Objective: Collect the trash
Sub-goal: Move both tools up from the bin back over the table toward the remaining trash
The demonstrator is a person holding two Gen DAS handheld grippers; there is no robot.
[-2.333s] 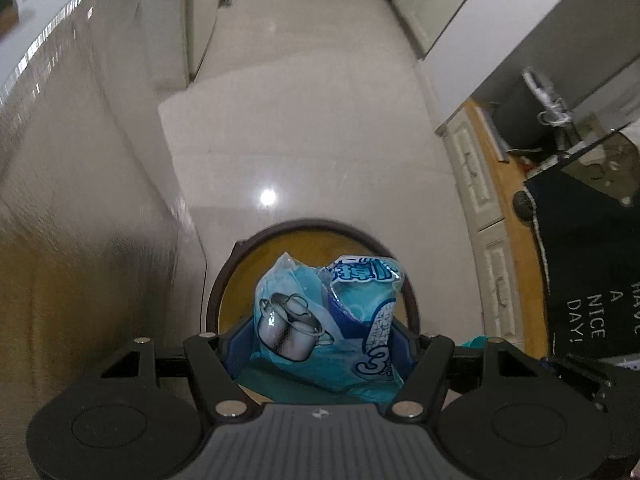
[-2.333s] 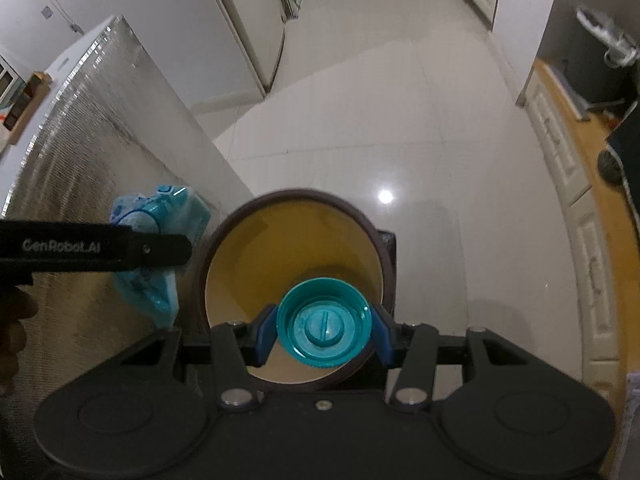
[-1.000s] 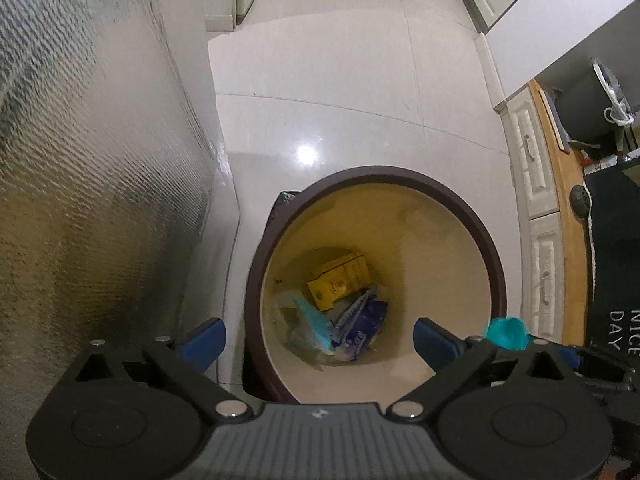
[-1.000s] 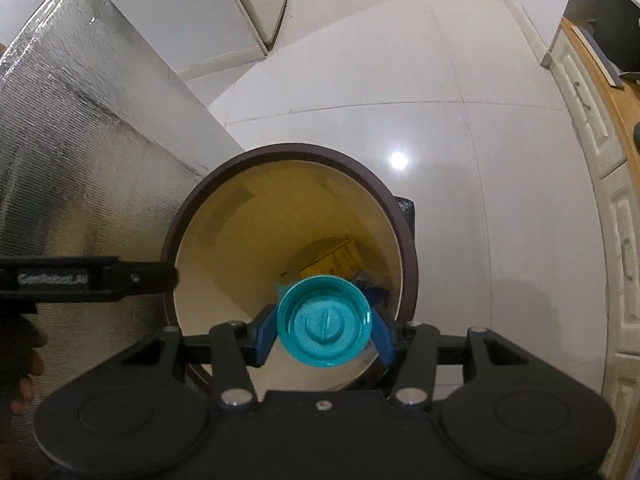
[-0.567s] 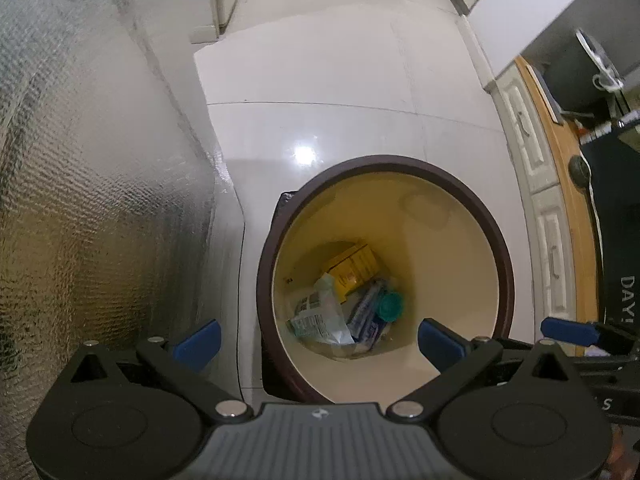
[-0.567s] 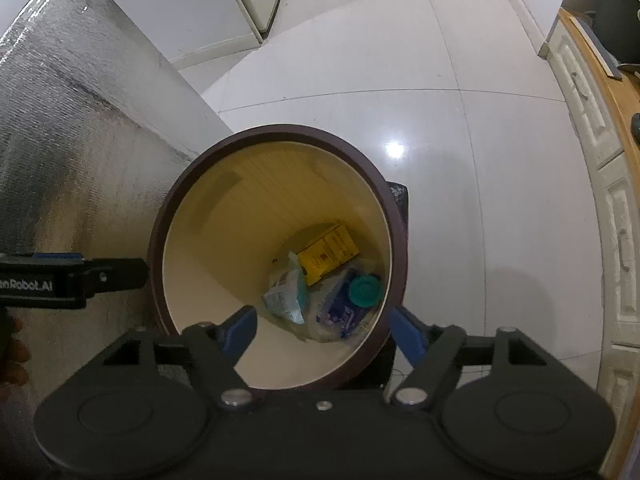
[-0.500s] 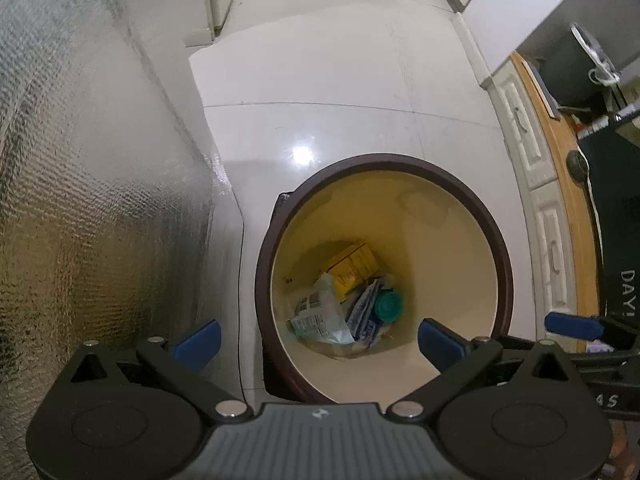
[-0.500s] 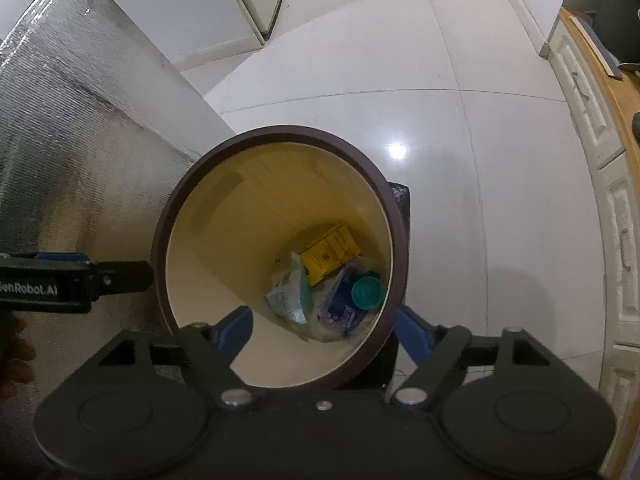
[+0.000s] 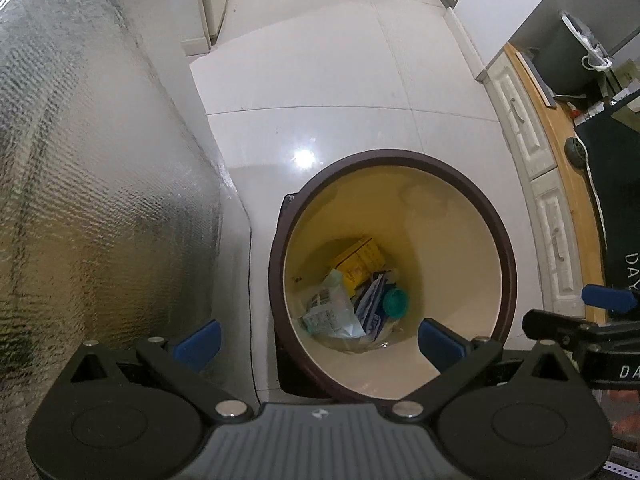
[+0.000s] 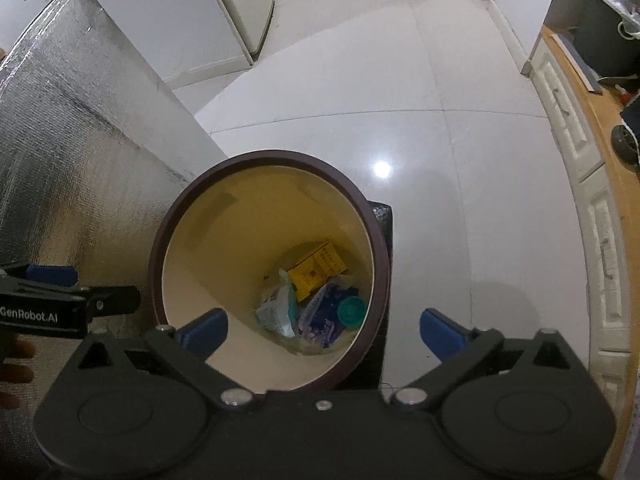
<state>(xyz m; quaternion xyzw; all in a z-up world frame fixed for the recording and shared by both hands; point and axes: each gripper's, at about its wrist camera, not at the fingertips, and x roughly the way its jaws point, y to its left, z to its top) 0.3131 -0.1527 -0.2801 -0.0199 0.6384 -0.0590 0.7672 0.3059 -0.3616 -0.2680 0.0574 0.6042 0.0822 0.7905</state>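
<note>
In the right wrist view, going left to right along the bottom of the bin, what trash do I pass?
Inside the trash bin: pale crumpled wrapper → blue and white packet → teal round lid. The yellow box lies farther back, above the wrapper and packet, so I leave it out.

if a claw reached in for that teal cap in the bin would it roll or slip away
Probably it would slip: the teal cap looks like smooth, round plastic. It lies tilted on crumpled wrappers, so a nudge would likely slide it deeper. It seems light and stiff.

It was a home kitchen: glossy white floor tiles [image 10: 420,80], cream cabinet drawers [image 10: 600,240] and a wood-topped bench [image 9: 560,152]
</note>
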